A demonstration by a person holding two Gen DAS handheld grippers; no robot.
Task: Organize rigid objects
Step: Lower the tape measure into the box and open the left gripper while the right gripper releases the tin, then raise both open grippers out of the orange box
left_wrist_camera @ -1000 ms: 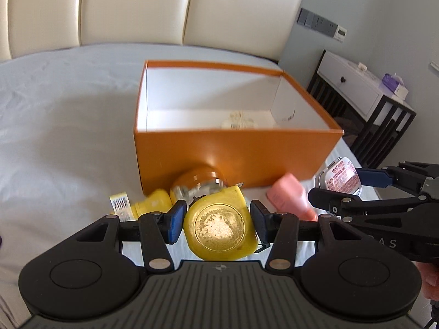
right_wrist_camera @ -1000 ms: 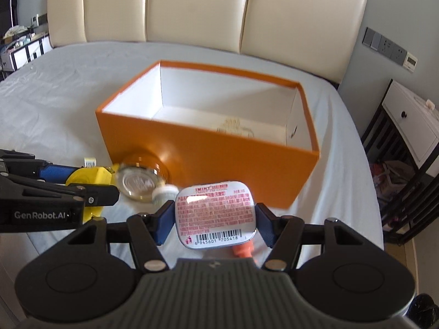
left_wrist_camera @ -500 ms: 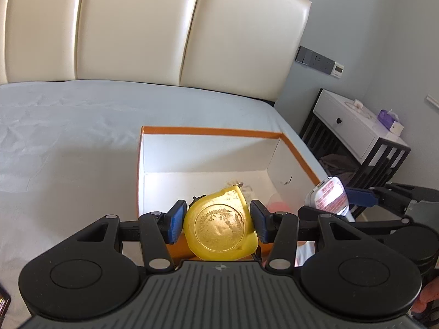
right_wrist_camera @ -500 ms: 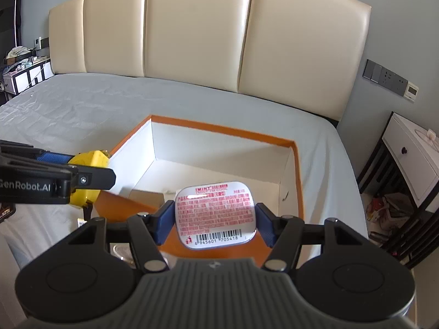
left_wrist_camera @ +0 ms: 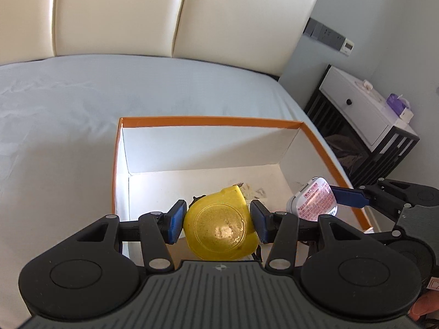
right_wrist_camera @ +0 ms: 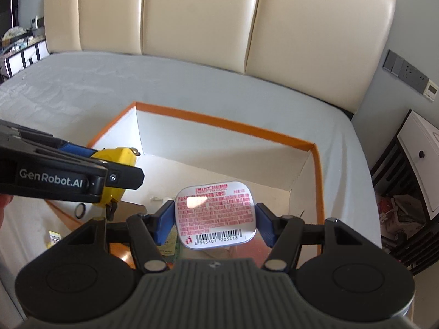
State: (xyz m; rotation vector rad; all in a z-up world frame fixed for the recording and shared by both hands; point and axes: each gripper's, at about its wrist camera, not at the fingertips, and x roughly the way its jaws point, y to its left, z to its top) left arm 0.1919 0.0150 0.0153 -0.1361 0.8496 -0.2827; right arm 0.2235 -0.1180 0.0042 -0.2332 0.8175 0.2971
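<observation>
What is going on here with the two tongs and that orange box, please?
A person is tidying small items into the orange box on the bed. The left tongs grip a yellow tape measure; the right tongs grip a mint tin, label side towards the camera. Both items are held above the open box, side by side, not yet released. A few other items lie on the bed outside the box.

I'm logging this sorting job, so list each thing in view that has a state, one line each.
Left gripper: shut on the yellow tape measure.
Yellow plastic tape measure: held in the air over the box.
Right gripper: shut on the mint tin.
Flat white metal mint tin: held, barcode side facing the camera, over the box.
Orange cardboard box: open, no lid, on the bed.
</observation>
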